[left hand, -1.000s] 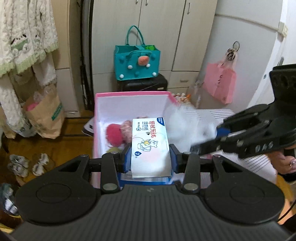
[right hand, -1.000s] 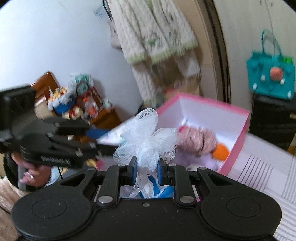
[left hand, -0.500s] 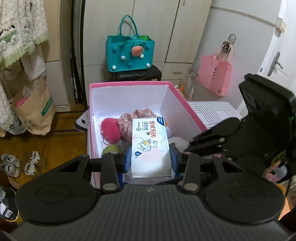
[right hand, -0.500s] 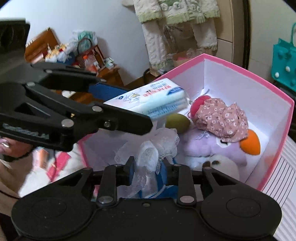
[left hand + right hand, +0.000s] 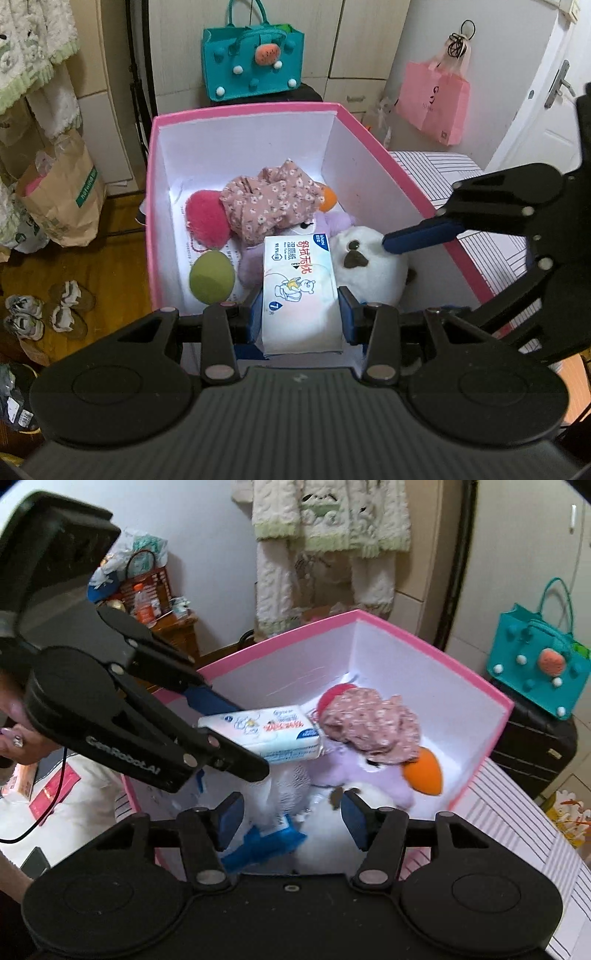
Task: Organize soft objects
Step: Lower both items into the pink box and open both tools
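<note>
My left gripper [image 5: 301, 310] is shut on a white wet-wipes pack [image 5: 298, 286] and holds it over the near end of the pink box [image 5: 243, 110]. The pack also shows in the right wrist view [image 5: 273, 733]. My right gripper [image 5: 291, 814] is open over the box; the white lace bow with blue ribbon [image 5: 266, 836] lies loose between its fingers, inside the box. The box holds a red plush [image 5: 205, 221], a floral cloth [image 5: 269, 201], a green ball [image 5: 211, 277], a purple plush [image 5: 373, 779] and a white plush [image 5: 365, 264].
A teal felt bag [image 5: 253, 70] stands on a black case behind the box. A pink bag [image 5: 432, 103] hangs at the right. A paper bag [image 5: 62, 195] and shoes [image 5: 44, 314] sit on the wooden floor to the left. The box rests on striped fabric [image 5: 436, 168].
My right gripper has opened and let go of the lace bow, which now lies in the box. Both grippers have moved lower over the box. The left still holds the wipes pack.
</note>
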Demonstrator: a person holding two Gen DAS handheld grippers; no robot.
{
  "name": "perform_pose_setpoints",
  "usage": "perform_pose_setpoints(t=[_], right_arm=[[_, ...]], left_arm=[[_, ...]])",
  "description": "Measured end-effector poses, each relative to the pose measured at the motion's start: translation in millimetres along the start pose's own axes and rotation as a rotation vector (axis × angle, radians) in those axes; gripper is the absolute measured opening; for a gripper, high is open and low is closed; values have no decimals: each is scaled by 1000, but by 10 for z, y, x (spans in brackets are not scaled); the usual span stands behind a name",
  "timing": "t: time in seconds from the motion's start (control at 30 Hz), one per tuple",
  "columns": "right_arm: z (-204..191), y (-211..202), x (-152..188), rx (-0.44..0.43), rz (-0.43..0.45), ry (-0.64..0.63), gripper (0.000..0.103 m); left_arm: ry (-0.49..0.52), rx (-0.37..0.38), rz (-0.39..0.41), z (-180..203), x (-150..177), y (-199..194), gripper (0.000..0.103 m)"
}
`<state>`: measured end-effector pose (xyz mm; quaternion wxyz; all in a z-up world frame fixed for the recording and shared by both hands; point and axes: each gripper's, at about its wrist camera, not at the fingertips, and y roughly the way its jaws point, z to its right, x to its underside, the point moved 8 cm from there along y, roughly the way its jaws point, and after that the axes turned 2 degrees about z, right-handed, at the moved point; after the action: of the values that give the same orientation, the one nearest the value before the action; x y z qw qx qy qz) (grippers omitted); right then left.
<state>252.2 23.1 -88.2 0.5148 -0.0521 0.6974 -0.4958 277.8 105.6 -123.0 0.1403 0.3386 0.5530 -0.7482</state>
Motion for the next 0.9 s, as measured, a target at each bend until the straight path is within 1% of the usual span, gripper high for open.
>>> perform_pose_setpoints(t=[0.07, 0.17, 0.33, 0.43, 0.6, 0.63, 0.7, 0.73, 0.8, 0.9], right_arm=[[50, -51, 11, 11, 7, 8, 64], [98, -109, 14, 26, 23, 27, 64], [155, -204, 27, 39, 56, 62, 64], [180, -213, 38, 56, 62, 72, 63], [196, -273, 64, 82, 84, 78, 64], [191, -294, 71, 83, 90, 79, 66], [177, -349, 72, 79, 102, 92, 67], [169, -369, 84, 79, 107, 98, 67], [158, -426, 93, 91, 119, 101, 67], [155, -508, 122, 90, 141, 123, 67]], left_arm=[[-12, -7, -16, -1, -27, 69, 40], [-18, -35, -11, 11, -92, 145, 40], [-27, -39, -13, 77, -106, 251, 40], [-20, -60, -20, 95, -120, 309, 40], [-50, -65, -29, 61, -145, 311, 41], [-52, -66, -29, 56, -137, 303, 41], [-52, -61, -36, 63, -111, 265, 49], [-54, -56, -33, 70, -101, 230, 51], [-51, -45, -5, 100, -94, 118, 56], [-38, -44, 50, 152, -74, -97, 57]])
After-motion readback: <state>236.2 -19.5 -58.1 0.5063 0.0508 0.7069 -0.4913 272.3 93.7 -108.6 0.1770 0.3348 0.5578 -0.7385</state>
